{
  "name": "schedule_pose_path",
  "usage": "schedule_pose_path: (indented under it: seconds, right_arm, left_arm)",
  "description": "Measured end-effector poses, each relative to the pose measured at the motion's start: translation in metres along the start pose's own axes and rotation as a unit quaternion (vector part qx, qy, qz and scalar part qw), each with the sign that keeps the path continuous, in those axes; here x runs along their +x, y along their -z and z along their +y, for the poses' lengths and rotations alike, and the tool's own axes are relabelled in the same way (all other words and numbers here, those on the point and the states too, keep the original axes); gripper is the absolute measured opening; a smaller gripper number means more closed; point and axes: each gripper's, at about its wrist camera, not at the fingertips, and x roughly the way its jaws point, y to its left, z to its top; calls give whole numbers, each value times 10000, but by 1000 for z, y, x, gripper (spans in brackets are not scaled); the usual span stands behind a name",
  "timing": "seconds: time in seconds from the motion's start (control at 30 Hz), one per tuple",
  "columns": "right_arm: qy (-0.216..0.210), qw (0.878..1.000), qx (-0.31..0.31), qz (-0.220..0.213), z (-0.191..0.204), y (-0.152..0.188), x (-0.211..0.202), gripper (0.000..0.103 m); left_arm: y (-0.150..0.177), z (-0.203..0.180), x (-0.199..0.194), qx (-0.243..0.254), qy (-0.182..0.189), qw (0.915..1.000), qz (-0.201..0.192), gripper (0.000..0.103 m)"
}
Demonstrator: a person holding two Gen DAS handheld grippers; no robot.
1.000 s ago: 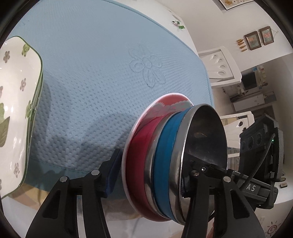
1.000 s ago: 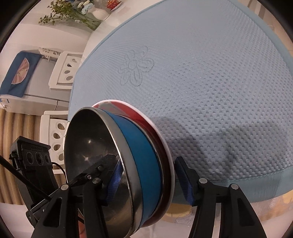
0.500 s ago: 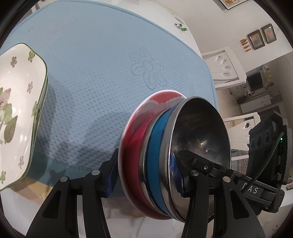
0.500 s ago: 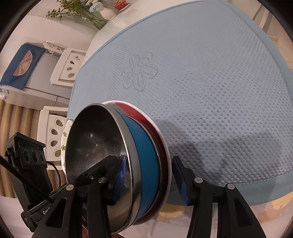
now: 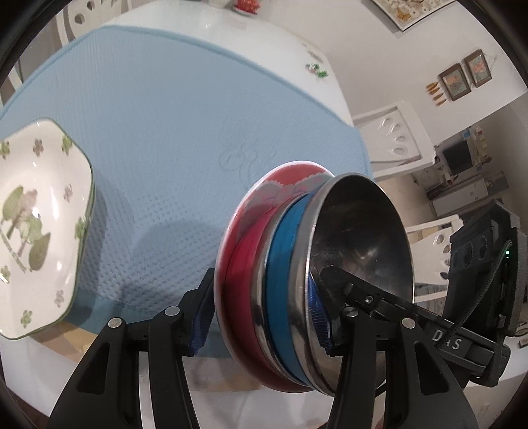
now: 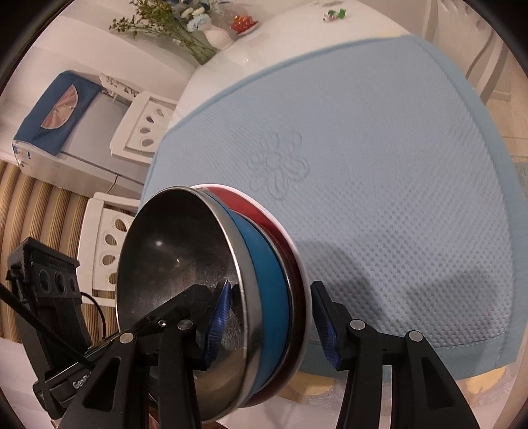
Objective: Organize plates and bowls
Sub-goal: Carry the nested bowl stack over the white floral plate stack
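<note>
A stack stands on edge in the air above the blue mat (image 5: pixel 165 115): a red plate (image 5: pixel 244 264) with a steel bowl (image 5: pixel 363 231) that has a blue outer band (image 5: pixel 283 280) nested on it. My left gripper (image 5: pixel 262 313) is shut on the stack, one pad behind the plate and the other inside the bowl. My right gripper (image 6: pixel 272 321) grips the same stack from the opposite side, its pads on the bowl's inner wall (image 6: pixel 178 250) and the red plate's (image 6: pixel 290 250) back. A square white plate with green flowers (image 5: pixel 36 224) lies at the mat's left edge.
The blue mat (image 6: pixel 379 165) covers a white table. A vase of flowers (image 6: pixel 214 36) and a small dish of red things (image 6: pixel 244 23) stand at the far end. White chairs (image 5: pixel 396 138) flank the table. The near mat edge lies just below the stack.
Both grippers have risen with the stack, which now hangs higher over the mat. The right gripper's outer pad has closed the gap to the red plate. More of the flowered plate shows.
</note>
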Motion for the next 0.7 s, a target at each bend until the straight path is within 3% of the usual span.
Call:
schedule_pose_path:
  seconds: [0.37,0.7]
  right_arm:
    - [-154,9991,-396,30,70,-11,-14,49]
    - [-294,9971,-682,195,162,-1,30,49]
  left_arm:
    - [-16,13,-65,-239,-180,9978,-598,48]
    - [-27,84,-129,-514,-433,9935,-920,47]
